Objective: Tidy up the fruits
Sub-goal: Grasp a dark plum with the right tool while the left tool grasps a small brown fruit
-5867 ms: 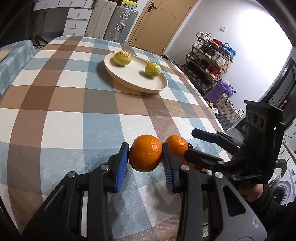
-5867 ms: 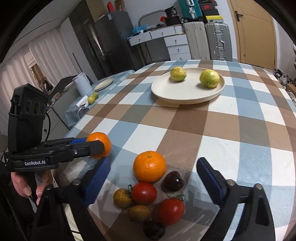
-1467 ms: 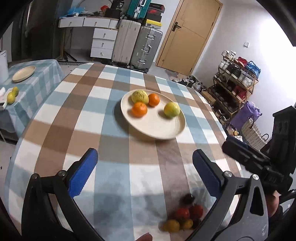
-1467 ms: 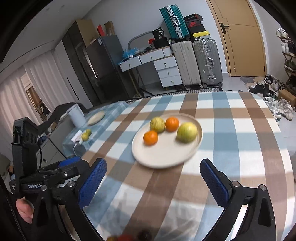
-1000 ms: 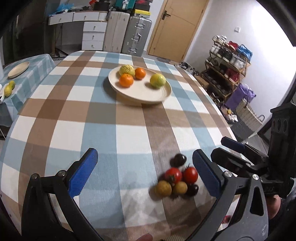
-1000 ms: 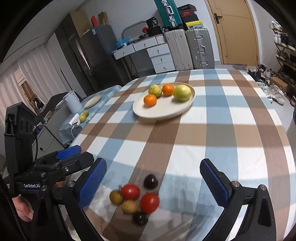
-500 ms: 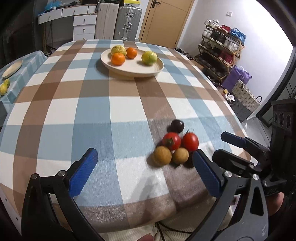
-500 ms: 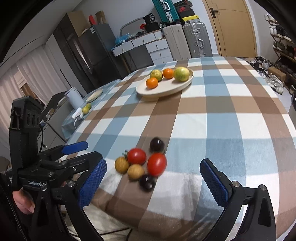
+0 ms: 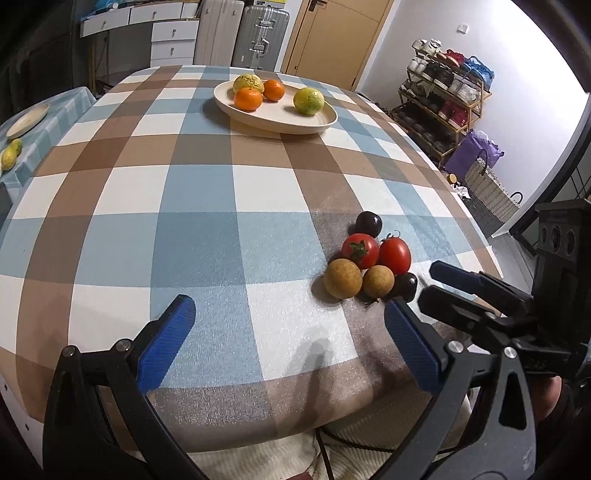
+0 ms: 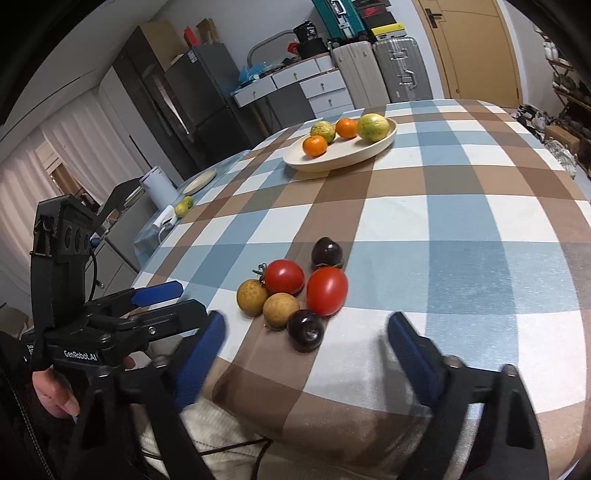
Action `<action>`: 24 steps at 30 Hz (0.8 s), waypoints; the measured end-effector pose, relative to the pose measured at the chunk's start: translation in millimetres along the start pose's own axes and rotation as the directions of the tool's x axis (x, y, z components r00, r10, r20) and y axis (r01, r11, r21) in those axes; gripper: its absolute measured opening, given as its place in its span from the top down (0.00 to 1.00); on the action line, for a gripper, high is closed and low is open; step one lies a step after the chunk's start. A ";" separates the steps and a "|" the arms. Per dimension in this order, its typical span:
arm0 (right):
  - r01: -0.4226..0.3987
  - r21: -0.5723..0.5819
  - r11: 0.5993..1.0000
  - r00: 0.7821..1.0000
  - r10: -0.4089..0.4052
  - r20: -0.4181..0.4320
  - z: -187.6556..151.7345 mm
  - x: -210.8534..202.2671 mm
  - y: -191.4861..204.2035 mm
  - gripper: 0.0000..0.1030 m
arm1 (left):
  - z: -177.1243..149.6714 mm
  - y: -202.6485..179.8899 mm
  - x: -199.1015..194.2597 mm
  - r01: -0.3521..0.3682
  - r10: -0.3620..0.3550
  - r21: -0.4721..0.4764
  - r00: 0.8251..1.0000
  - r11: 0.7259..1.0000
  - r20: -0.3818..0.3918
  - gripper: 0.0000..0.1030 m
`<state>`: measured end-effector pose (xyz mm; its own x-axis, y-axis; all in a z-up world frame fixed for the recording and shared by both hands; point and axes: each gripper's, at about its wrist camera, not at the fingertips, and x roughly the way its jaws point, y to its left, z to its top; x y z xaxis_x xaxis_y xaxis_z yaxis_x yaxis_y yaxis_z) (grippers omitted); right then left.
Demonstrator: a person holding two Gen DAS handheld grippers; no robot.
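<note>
Above the table's (image 9: pixel 221 236) near edge, both tools (image 9: pixel 288 334) (image 10: pixel 304 347) level, wide open, empty

1. A lived-in home, likely a dining area that doubles as storage.
2. A checked tablecloth (image 9: pixel 229 206) in blue, brown and white covers the dining table, and a cream plate (image 9: pixel 275 118) of fruit sits at its far end.
3. Far behind the table stand hard-shell suitcases (image 9: pixel 260 35) beside white drawers (image 9: pixel 171 40) and a wooden door (image 9: pixel 332 33).
4. On the far right, an open shoe rack (image 9: pixel 441 101) is packed with shoes; a purple bag (image 9: pixel 474 151) and a woven basket (image 9: pixel 487 197) sit near it.
5. To the left are a dark fridge (image 10: pixel 199 92), pleated curtains (image 10: pixel 85 147) and a small side table (image 10: pixel 207 173) under its own checked cloth.
</note>
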<state>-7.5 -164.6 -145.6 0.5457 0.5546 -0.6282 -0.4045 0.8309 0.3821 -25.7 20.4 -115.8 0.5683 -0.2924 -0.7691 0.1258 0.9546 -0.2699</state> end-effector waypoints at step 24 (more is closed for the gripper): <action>-0.066 0.014 0.998 0.998 0.066 -0.003 -6.9 7.7 -8.0 0.78 | 5.6 0.3 13.8 0.050 -0.050 -0.018 0.999 0.999 -0.020 0.01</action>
<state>-5.1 -167.2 -158.1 0.5155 0.6078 -0.6040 -0.4288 0.7933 0.4323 -13.2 17.0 -123.2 0.5451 -0.3411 -0.7658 0.1391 0.9376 -0.3187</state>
